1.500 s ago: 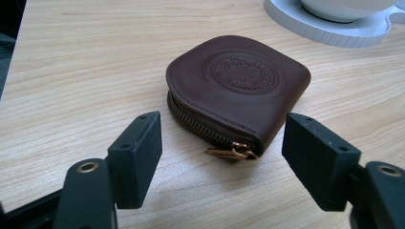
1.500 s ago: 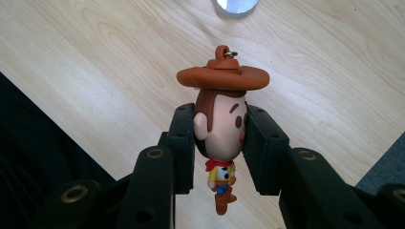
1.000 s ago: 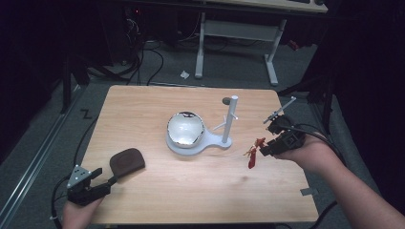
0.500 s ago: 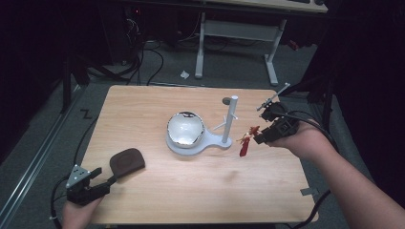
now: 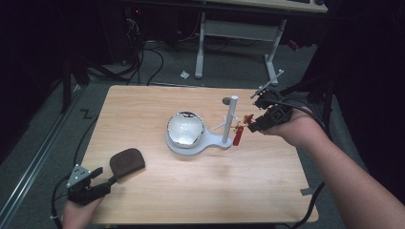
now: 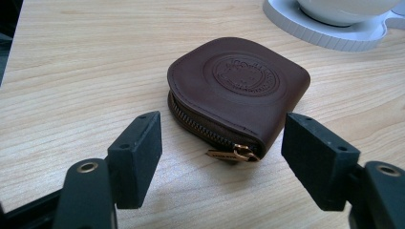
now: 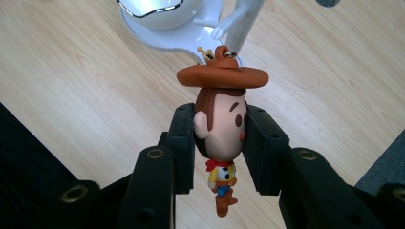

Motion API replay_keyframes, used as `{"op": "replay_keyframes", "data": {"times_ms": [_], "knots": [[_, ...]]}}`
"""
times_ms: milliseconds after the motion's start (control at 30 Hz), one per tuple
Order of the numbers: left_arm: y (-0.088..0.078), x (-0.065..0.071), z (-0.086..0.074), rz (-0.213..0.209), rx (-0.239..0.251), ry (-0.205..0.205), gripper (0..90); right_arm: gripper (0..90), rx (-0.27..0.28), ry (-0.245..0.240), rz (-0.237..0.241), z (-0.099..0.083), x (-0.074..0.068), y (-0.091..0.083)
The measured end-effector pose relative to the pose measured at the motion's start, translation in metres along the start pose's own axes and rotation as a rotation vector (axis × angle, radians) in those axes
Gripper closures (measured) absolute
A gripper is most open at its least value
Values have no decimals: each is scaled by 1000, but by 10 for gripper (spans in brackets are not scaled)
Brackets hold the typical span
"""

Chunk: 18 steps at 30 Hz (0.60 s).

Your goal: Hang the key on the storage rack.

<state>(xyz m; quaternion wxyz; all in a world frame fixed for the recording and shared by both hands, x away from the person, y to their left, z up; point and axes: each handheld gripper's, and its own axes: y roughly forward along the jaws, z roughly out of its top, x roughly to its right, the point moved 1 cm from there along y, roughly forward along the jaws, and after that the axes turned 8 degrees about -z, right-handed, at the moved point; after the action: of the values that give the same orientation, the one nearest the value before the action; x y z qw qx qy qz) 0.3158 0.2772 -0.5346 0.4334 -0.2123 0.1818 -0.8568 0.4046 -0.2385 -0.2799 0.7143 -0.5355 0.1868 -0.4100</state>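
Observation:
A small cowboy figure (image 7: 220,125) with an orange hat and a ring on top is clamped by the head between the pads of my right gripper (image 7: 219,131). In the high view that gripper (image 5: 253,125) holds the figure (image 5: 247,118) just right of the white post (image 5: 231,119) of a stand, with a red strap (image 5: 237,135) dangling. The stand's base (image 5: 210,141) carries a shiny dome (image 5: 185,129). My left gripper (image 5: 106,180) is open at the near left, its jaws on either side of a brown zipped pouch (image 6: 239,86) without touching it.
A small dark disc (image 5: 226,100) lies on the table behind the post. A piece of tape (image 5: 305,192) sits at the table's right edge. Beyond the far edge are desk legs (image 5: 200,47) and cables on the floor.
My right gripper has carried the figure up and to the left, closer to the stand's post. The left gripper and the pouch have stayed put.

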Motion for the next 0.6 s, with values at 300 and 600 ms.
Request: {"op": "replay_keyframes", "data": {"times_ms": [300, 600], "knots": [[1, 0, 0, -3, -2, 1, 307, 668, 14, -10, 0, 11, -2, 0], [1, 0, 0, -5, 0, 2, 307, 668, 11, 7, -12, 18, 4, 7]]}}
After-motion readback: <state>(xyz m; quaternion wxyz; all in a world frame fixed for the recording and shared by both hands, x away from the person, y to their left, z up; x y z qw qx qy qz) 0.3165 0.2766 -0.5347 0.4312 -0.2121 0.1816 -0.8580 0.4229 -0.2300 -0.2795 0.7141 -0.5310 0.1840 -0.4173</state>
